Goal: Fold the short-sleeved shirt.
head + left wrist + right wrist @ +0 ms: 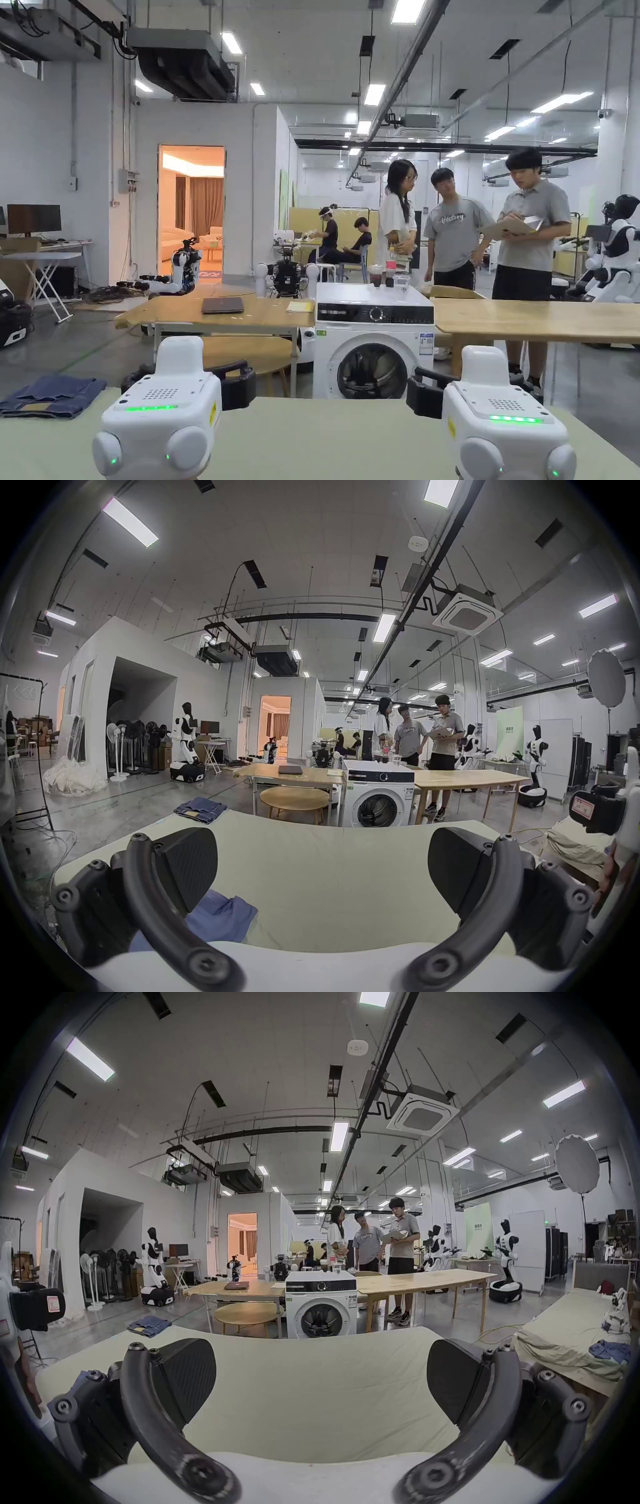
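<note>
A crumpled light-blue garment (221,920) lies on the pale green table (329,878), low in the left gripper view and partly hidden behind the left jaw. My left gripper (322,871) hovers above the table with jaws wide apart and nothing between them. My right gripper (322,1380) is also open and empty over bare table (311,1373). In the head view both white gripper bodies sit side by side at the bottom, the left gripper (184,375) and the right gripper (475,384), pointing away over the table (325,437).
Folded denim (53,395) lies at the table's far left corner. Beyond the far edge stand a washing machine (373,340), wooden tables (537,319) and a round low table (294,800). Three people (456,231) stand behind. A second cloth-covered table (571,1342) is on the right.
</note>
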Demonstrator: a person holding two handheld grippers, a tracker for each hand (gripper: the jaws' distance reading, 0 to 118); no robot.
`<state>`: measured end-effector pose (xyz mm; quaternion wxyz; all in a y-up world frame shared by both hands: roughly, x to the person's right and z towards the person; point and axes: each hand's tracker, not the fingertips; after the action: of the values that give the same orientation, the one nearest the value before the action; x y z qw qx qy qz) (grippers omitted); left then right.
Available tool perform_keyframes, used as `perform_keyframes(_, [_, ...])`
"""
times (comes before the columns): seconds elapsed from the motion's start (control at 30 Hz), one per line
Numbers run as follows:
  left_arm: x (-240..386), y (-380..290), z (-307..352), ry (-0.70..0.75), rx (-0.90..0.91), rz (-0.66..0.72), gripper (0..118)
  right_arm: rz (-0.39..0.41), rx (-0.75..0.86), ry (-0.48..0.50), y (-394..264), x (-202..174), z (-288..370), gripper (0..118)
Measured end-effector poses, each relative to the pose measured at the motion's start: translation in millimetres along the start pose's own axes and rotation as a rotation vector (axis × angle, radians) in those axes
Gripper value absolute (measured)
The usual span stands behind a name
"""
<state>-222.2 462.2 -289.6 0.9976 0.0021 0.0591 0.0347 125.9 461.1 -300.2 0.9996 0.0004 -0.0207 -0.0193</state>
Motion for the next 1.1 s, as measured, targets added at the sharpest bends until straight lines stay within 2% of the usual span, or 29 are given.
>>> perform_keyframes(0.63, [-1.2,-5.6,0.2,0.009,0.001,0.011,118,-0.049,-0.003,0.008,-5.0,5.1,-0.3,118])
perform_keyframes(0.67, [-0.5,-5.5,-0.5,0.01,-0.005,0.001,118,-0.05,-0.003,0.011,-4.8,5.9,-0.5,118])
perform_keyframes(0.7, [2.3,-4.6,-2.3,0.018,-0.024,-0.071,118,-0.03,-0.003,0.014,-3.8,5.1,-0.6,118])
perform_keyframes(0.77, [12.7,-3.4,-4.4,0.036,-0.017,-0.289,118,0.128,-0.007,0.018,-1.8,-1.5,-2.4,118])
perform_keyframes(0.83, [29.5,-8.4,-5.8,0.041,0.002,-0.615,118,0.413,0.017,0.016,-6.8,-17.5,-3.3,118])
perform_keyframes(0.97, [65.0,-52.5,-5.3,0.039,0.028,-1.381,118,1.193,0.035,0.072,-58.6,-55.2,-3.5,118])
perform_keyframes(1.0, [68.9,-70.7,-5.2,0.03,0.054,-1.565,118,1.437,0.05,0.105,-82.6,-60.2,0.4,118])
perform_keyframes(1.03, [72.0,-87.0,-2.8,0.016,0.059,-1.702,118,1.669,0.08,0.139,-107.2,-61.8,4.5,118])
perform_keyframes(1.1, [76.0,-112.3,-0.4,-0.026,0.035,-1.846,118,2.043,0.168,0.161,-151.7,-54.3,10.5,118])
